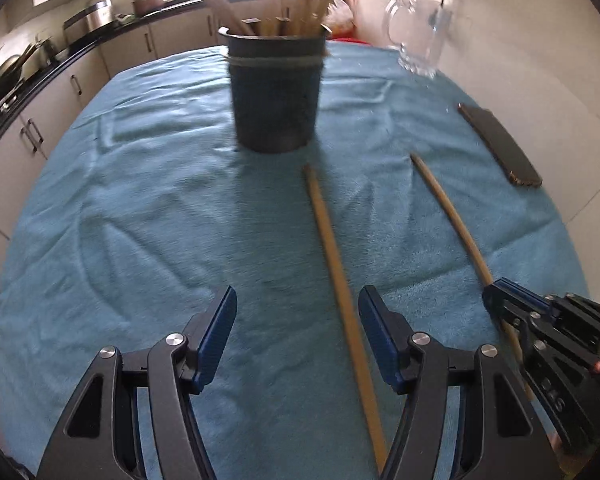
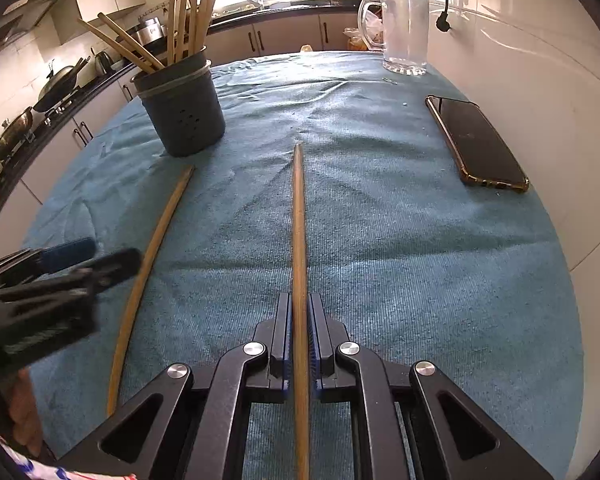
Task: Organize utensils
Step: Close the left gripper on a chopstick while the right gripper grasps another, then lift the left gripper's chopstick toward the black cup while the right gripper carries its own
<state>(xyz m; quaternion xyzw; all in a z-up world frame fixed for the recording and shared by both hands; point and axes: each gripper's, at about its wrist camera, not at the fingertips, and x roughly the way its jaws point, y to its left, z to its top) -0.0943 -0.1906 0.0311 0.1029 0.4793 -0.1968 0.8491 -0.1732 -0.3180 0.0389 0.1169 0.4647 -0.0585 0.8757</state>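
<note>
Blue towelling (image 2: 420, 260) covers the table in a kitchen, with cabinets and a stove counter running behind it. Nearest in the right wrist view, the right gripper (image 2: 300, 316) has its jaws pressed tight on a long bamboo chopstick (image 2: 299, 216), which runs straight forward between the pads with its far tip low over the cloth, whether resting on it or not I cannot tell. Just to its left lies a second chopstick (image 2: 156, 240), loose on the cloth. The left gripper (image 1: 296, 336) hangs over that one with its jaws spread wide, holding nothing; in its own view the loose chopstick (image 1: 340, 280) passes close to the inside of its right-hand pad.

Further off stands the dark utensil holder (image 2: 182, 112), upright and already bristling with bamboo sticks that lean outward. A phone (image 2: 476, 144) lies well to the right, and a glass jug (image 2: 404, 32) stands at the far edge near the wall.

The step in hand looks like carrying the gripped chopstick to the holder. To do it well, I would lift it clear of the cloth first, tip it toward vertical, and bring the lower end down into a gap between the leaning sticks, not against them, since a push on the crowded bundle could tip the holder. The left gripper should centre over its stick before closing.
</note>
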